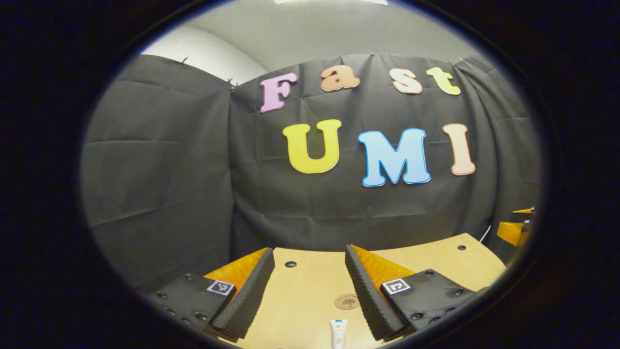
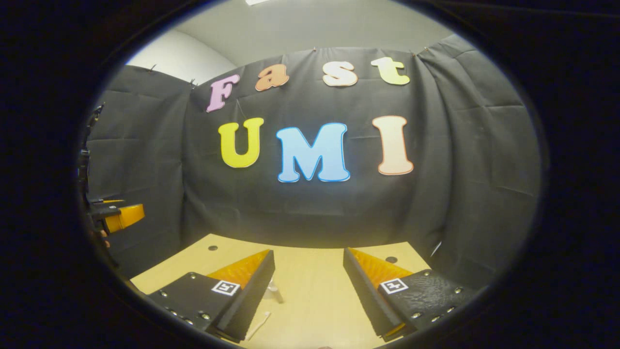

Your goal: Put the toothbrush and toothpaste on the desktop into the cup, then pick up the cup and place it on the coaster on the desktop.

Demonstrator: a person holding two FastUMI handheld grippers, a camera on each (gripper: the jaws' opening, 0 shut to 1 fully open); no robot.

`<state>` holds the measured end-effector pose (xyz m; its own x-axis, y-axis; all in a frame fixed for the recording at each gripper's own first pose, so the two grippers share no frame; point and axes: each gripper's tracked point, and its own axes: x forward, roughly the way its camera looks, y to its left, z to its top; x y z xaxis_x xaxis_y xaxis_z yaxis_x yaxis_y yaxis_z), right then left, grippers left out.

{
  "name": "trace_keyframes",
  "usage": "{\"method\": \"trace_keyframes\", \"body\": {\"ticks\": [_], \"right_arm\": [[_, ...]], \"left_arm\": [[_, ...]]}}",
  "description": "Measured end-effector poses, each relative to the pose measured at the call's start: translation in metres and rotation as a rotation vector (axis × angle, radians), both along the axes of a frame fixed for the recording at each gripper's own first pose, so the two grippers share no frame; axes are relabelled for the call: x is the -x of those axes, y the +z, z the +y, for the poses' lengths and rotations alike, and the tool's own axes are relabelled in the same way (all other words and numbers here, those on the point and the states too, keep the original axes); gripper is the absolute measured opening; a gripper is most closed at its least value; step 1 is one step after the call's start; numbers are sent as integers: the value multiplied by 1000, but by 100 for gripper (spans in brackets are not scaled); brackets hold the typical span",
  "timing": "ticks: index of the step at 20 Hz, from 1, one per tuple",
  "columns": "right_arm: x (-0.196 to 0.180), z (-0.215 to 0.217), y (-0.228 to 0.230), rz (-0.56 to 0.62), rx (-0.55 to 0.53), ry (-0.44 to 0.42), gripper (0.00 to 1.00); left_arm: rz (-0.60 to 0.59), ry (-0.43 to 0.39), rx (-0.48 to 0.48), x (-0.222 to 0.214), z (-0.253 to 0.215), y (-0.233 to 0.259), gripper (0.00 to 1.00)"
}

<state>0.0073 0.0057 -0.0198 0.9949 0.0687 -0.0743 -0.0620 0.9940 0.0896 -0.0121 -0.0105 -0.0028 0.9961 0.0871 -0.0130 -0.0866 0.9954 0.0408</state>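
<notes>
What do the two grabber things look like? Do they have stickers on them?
Each gripper has two wedge-shaped fingers, orange on the outside with black ribbed pads facing inward. The left gripper and right gripper match. Each finger is mounted on a black plate with small round screws, and every plate carries a little square black-and-white marker sticker.

Light tan wooden desktop at lower centre. Left gripper and right gripper: orange fingers, black ribbed pads, black-and-white square markers. Brown round coaster; white toothpaste tube, blue band, at the bottom edge.
</notes>
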Motion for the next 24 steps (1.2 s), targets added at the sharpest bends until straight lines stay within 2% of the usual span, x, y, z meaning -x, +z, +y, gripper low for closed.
{"method": "trace_keyframes", "body": {"ticks": [1, 2, 4, 5, 10, 12, 15, 18, 20, 21, 24], "right_arm": [[-1, 1, -3, 11, 0, 5, 90], [-1, 3, -7, 23, 2, 9, 90], [-2, 10, -15, 44, -4, 24, 89], [-3, 14, -19, 58, -9, 33, 90], [-1, 39, -56, 165, -20, 65, 89], [-1, 50, -79, 252, -29, 74, 90], [4, 77, -123, 446, -81, 113, 92], [3, 102, -163, 618, -132, 138, 92], [4, 113, -186, 717, -134, 144, 92], [5, 119, -194, 755, -128, 144, 90], [8, 125, -212, 851, -106, 149, 92]], "left_arm": [[18, -1, -1, 0, -1, -7, 97], [43, -8, -4, -1, -2, -15, 95], [92, -31, -13, -1, -6, -33, 97], [117, -42, -18, 0, -7, -41, 94], [235, -99, -37, -1, -21, -92, 95], [320, -135, -26, -4, -30, -123, 95], [454, -178, 24, -8, -38, -168, 95], [557, -195, 72, -18, -43, -211, 95], [645, -207, 81, -22, -44, -244, 98], [690, -215, 80, -23, -44, -260, 95], [806, -228, 85, -25, -45, -307, 95]]}}
